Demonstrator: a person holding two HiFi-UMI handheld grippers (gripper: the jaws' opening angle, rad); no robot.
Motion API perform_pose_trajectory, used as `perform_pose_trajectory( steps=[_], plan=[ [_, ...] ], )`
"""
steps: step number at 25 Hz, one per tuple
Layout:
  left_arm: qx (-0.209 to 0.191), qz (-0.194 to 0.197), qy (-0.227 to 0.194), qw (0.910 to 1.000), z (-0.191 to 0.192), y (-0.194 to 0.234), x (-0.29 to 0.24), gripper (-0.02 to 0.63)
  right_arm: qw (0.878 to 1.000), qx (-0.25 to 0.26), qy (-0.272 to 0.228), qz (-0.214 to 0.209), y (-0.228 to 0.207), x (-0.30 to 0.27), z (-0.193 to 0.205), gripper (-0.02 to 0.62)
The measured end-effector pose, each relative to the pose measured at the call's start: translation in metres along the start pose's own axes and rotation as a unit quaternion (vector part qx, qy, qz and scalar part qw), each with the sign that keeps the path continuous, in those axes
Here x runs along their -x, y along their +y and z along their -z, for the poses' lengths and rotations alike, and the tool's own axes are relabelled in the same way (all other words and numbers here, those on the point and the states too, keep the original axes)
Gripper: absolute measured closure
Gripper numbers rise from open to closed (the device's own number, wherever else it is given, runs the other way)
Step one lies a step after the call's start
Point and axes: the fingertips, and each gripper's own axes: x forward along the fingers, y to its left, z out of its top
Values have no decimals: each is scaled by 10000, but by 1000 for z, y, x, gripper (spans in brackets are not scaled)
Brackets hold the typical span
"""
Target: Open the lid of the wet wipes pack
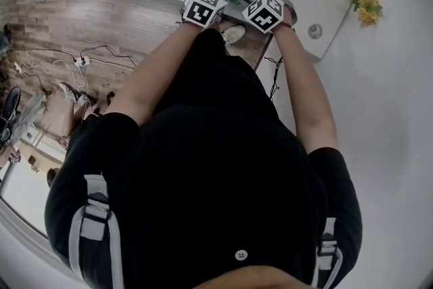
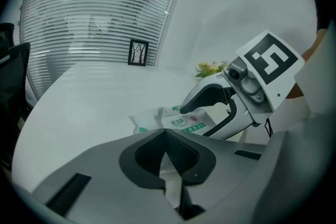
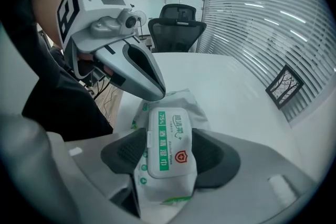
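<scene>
A white counter (image 3: 236,86) is spreading out beneath both grippers. The right gripper (image 3: 169,157) is pointing steeply down, its jaws standing wide on either side of the wet wipes pack (image 3: 184,101), which is lying flat on the counter between them. The left gripper (image 2: 167,136), jaws pressed together and empty, is hovering just beyond, its tip near the pack's far end. The lid (image 3: 169,139) is lying closed between the right gripper's pads.

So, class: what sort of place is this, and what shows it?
Probably an office meeting room: a black mesh swivel chair, a large white table and grey horizontal slatted blinds along the wall.
</scene>
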Motion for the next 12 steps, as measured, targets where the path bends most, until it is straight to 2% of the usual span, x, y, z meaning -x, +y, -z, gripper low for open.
perform_pose_trajectory(
  steps=[12],
  plan=[
    [182,-198,382,9989,21,8,-13,598,10000,40,35,-82,2,-2,1,344]
  ],
)
